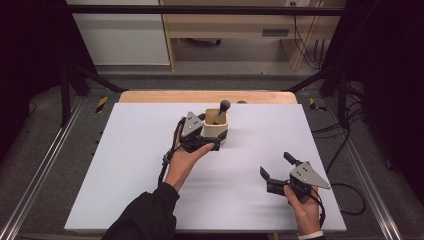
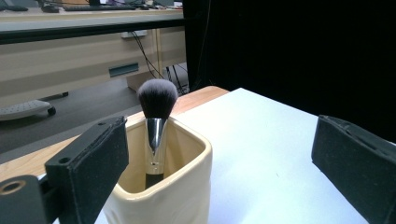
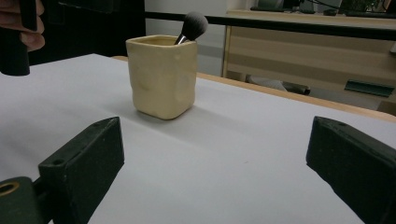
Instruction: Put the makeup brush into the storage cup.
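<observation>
One brush [image 2: 157, 100] in cream cup [image 2: 163, 186], silver ferrule in left gripper view

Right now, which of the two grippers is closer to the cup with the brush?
The left gripper, right beside the cream cup holding the brush, jaws open. The right gripper sits well apart, nearer the table's front edge.

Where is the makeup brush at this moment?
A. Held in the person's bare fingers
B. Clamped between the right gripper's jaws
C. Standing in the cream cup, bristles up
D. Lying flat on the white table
C: the makeup brush stands handle-down inside the cream cup, its dark bristles rising above the rim, while the left gripper has open jaws, pressing on nothing.
</observation>
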### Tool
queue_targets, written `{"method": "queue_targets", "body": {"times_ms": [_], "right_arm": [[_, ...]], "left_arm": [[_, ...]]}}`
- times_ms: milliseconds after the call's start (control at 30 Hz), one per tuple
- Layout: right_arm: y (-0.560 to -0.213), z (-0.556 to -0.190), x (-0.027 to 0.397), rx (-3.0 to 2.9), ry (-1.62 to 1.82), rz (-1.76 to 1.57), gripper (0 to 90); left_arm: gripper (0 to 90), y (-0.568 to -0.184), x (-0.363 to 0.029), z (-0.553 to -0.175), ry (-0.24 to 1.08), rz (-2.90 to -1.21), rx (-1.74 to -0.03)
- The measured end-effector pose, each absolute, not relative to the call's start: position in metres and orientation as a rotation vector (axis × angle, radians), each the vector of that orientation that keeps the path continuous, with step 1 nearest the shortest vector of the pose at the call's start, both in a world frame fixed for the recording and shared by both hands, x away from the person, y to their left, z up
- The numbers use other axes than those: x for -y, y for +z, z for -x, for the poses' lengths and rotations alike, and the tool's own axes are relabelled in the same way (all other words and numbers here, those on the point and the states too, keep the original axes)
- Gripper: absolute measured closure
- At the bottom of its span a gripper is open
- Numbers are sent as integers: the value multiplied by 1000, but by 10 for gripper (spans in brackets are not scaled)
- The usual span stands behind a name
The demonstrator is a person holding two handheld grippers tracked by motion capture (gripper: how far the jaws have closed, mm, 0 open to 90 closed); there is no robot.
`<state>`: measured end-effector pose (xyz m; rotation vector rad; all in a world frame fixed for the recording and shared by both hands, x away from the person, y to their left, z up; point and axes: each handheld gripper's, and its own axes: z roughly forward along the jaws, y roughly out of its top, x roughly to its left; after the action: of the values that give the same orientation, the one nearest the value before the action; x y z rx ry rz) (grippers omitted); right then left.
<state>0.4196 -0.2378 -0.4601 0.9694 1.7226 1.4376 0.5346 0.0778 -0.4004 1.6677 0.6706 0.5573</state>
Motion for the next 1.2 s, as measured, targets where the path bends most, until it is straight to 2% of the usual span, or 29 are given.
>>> {"method": "queue_targets", "body": {"times_ms": [1200], "right_arm": [[-459,-419,239,-1722,1443,-995,36]], "left_arm": [[19,-407,-90,-505,520,-1785,-530]]}}
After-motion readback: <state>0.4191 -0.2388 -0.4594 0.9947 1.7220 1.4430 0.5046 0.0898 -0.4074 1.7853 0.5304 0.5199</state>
